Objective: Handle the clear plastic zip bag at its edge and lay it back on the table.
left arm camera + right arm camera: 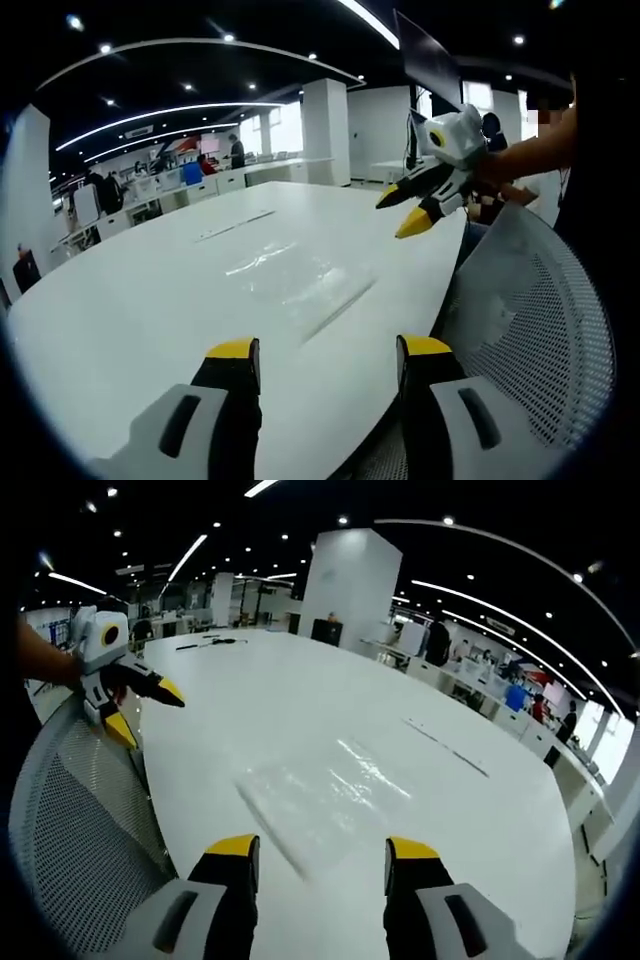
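- Open-plan office all around: dark ceiling with long curved light strips and spot lamps, white square pillars (345, 580), rows of desks with people far off along the edge.
- White table (130, 310), very large and glossy, spreads across both views; thin dark strips lie on it far from the grippers.
- Mesh office chair (540, 330), pale grey, sits at the table's near edge; its backrest shows at the right of the left gripper view and at the lower left of the right gripper view.
- Clear plastic zip bag (300, 275) lies flat on the table, ahead of both grippers and touched by neither; it shows mainly as glare and a darker straight edge, seen also in the right gripper view (320, 790).
- Left gripper (328, 360) is held above the table near its edge, yellow-tipped jaws spread apart with nothing between them; from the other view it appears at the far left (145, 705), held in a hand over the chair.
- Right gripper (322, 855) likewise hangs above the table, jaws parted and empty; from the left gripper view it appears at upper right (405, 210), gripped by a person's hand (500, 165).
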Available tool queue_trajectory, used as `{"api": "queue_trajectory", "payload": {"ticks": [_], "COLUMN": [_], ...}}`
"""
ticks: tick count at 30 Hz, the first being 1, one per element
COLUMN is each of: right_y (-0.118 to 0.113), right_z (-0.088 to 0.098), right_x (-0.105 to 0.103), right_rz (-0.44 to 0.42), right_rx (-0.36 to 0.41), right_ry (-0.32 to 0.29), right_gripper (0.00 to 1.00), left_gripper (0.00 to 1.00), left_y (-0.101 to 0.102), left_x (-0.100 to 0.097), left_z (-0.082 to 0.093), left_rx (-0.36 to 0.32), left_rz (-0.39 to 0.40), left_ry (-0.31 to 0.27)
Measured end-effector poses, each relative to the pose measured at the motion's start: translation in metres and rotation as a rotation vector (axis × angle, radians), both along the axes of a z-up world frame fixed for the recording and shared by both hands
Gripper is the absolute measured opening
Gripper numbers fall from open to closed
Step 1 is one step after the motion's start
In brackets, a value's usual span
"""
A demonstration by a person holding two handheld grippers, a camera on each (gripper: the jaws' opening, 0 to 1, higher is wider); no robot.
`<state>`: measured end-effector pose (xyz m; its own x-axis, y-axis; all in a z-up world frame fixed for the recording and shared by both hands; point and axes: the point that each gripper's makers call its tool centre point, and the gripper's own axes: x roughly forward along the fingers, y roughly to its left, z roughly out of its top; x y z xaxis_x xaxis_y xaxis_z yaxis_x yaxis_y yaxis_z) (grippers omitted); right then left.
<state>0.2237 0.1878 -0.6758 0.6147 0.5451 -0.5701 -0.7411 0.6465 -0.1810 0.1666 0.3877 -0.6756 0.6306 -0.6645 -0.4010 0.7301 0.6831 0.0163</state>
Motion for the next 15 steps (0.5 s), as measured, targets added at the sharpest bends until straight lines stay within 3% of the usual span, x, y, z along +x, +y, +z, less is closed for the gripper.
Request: {"api": "queue_trajectory", "payload": {"ticks": [15], "right_y": [-0.03], "right_z": [-0.005], "right_x": [-0.028], "right_rz": [-0.068], "right_rx": [0.078], "right_ry": [0.005], "right_gripper": [0.73], "left_gripper": [0.55], "left_y": [0.0], "left_x": [0.0], "left_z": [0.0], "left_rx": [-0.014], "left_rz": [0.001], "left_ry": [0.003]}}
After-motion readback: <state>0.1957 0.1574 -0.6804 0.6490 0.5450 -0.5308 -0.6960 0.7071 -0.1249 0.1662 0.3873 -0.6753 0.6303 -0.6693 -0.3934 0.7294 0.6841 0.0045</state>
